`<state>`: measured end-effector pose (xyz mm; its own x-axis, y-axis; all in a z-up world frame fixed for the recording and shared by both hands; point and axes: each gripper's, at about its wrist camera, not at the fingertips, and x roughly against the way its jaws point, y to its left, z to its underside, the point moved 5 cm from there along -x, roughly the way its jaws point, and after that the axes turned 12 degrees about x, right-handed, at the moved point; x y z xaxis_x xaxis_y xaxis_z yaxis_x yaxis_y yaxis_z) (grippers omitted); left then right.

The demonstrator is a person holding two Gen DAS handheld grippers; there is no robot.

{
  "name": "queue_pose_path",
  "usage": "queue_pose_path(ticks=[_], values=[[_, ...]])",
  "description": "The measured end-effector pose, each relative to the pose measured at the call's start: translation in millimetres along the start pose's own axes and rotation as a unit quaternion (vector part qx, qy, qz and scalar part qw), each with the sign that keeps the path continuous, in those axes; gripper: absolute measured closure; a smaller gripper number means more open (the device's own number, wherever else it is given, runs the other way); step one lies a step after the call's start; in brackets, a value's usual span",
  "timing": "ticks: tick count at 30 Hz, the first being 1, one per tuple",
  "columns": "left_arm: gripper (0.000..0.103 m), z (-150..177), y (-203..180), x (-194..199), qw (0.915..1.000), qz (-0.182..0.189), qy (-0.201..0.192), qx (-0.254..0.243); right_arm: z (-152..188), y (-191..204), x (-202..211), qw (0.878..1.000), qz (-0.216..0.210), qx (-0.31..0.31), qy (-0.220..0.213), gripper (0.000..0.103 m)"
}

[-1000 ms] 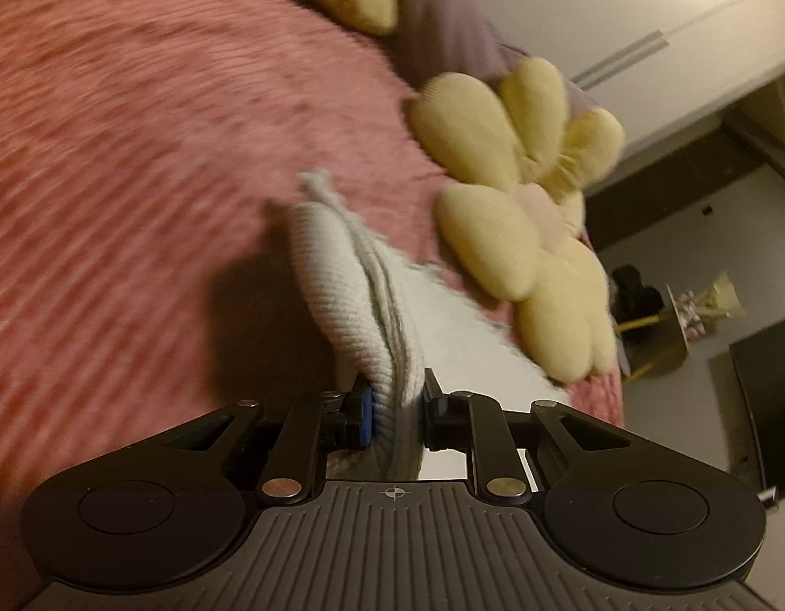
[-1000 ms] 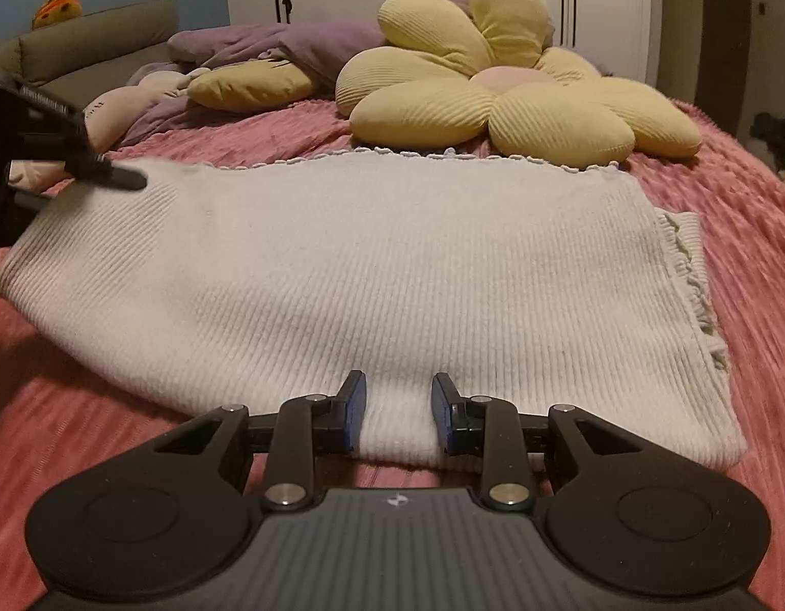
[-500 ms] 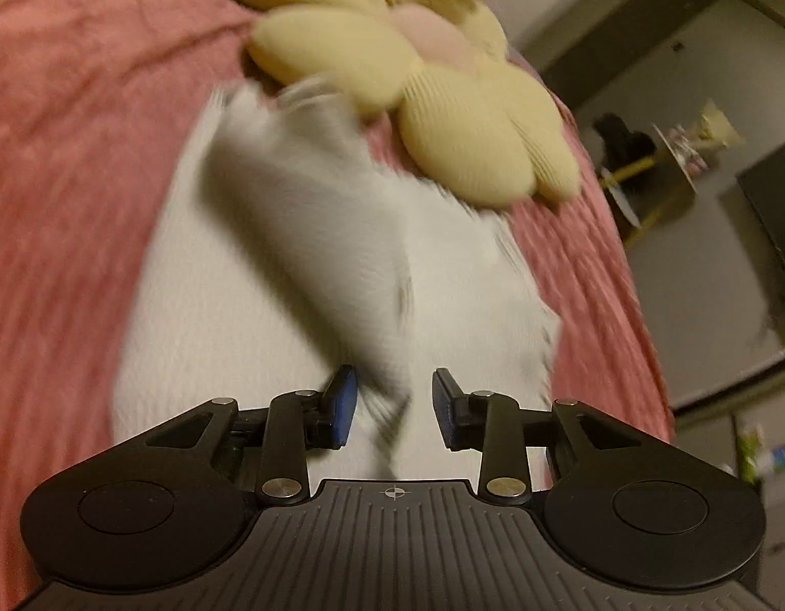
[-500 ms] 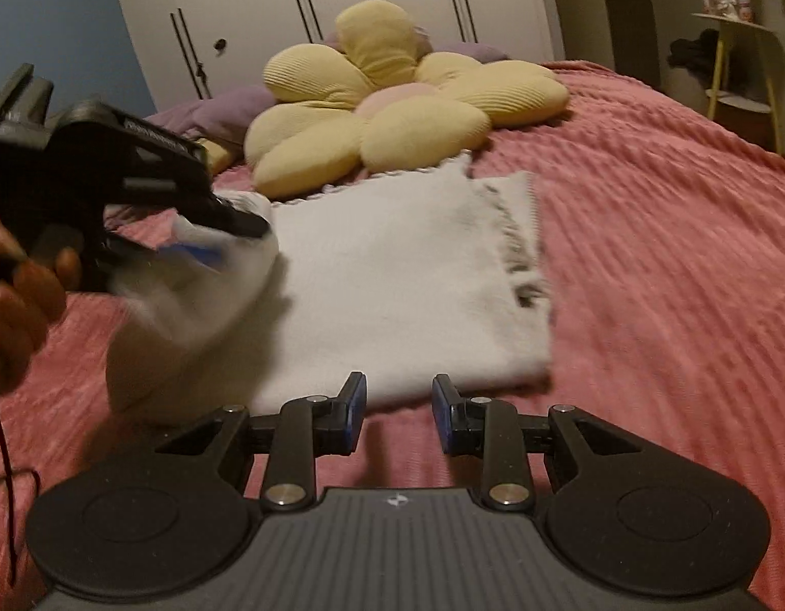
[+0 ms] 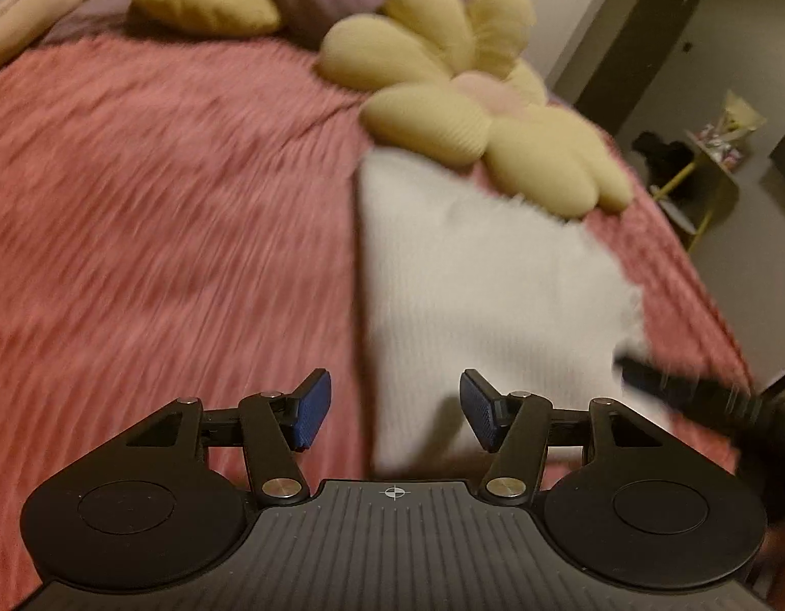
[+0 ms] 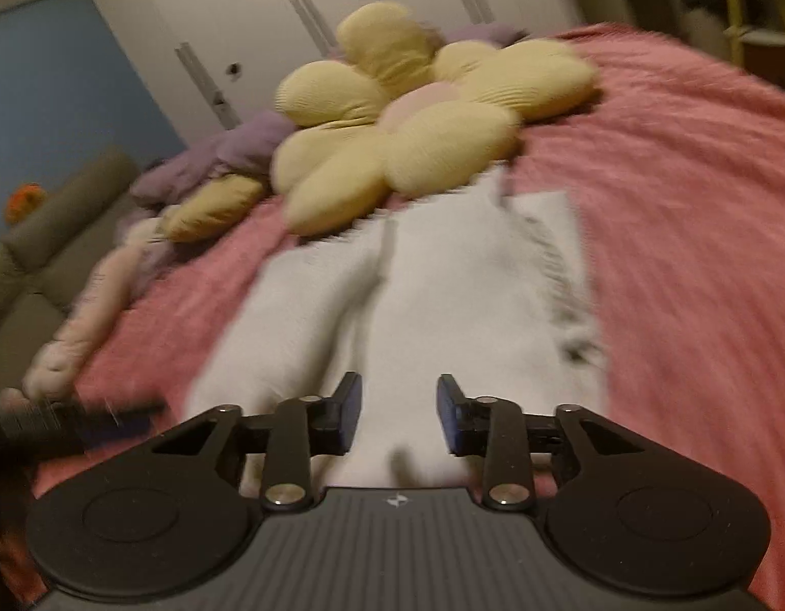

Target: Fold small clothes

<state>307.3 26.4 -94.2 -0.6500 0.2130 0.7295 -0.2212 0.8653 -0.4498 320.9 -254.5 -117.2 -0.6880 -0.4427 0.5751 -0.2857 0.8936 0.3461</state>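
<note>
Over on the left, the left tongs (image 5: pixel 395 410) had just let go: a second earlier they were pinched on a bunched edge of the white knit garment (image 5: pixel 484 275), half a second back they swung it across, and now their blue pads (image 5: pixel 313 407) had been spreading and stood well apart with nothing pressed between them, only the near edge of the cloth lying below the gap. That carried fold had landed! The garment lay on the pink bedspread (image 5: pixel 163 203) as a narrower white block, its far edge touching the yellow flower cushion (image 5: pixel 474 112), where earlier it had stretched wide across the bed. Moving right, the right-wrist view showed the same garment (image 6: pixel 443 295) with a soft ridge running down its middle and a frilled edge along its right side, the flower cushion (image 6: pixel 417 122) just beyond it. The right tongs (image 6: pixel 398 415) had been opening too and stood apart, hovering over the near hem with no cloth gripped. At the far left of that view the left tool (image 6: pixel 71 420) streaked past, blurred. By my reading, one side fold was down and both tools were free, so the next fold or a smoothing pass looked likely.
</note>
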Motion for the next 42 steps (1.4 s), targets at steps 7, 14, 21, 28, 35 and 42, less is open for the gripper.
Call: queue_pose_path(ticks=[7, 14, 21, 28, 35, 42], values=[[0.030, 14.2, 8.8, -17.9, 0.9996, -0.027, -0.010, -0.004, -31.9, 17.5, -56.9, 0.998, -0.033, 0.034, 0.047, 0.046], [0.027, 16.4, 12.8, -17.0, 0.9997, -0.022, -0.012, 0.007, -36.0, 25.7, -94.8, 0.994, -0.071, 0.012, 0.081, 0.046], [0.026, 20.3, 4.8, -10.5, 0.9997, -0.022, -0.014, -0.004, -43.8, 41.9, -105.1, 0.993, -0.065, 0.053, 0.083, 0.084], [0.019, 20.0, -18.0, -14.0, 0.9994, -0.007, -0.013, -0.030, -56.0, 91.4, -58.8, 0.904, 0.154, 0.395, -0.047, 0.087], [0.019, 29.5, -34.6, -28.6, 0.9979, -0.010, 0.005, -0.064, -29.4, 44.7, -89.0, 0.877, 0.230, 0.422, 0.027, 0.088], [0.018, 32.6, -28.6, -24.8, 0.9987, -0.007, 0.018, -0.048, -48.1, 6.6, -45.6, 0.972, 0.094, 0.215, 0.020, 0.058]])
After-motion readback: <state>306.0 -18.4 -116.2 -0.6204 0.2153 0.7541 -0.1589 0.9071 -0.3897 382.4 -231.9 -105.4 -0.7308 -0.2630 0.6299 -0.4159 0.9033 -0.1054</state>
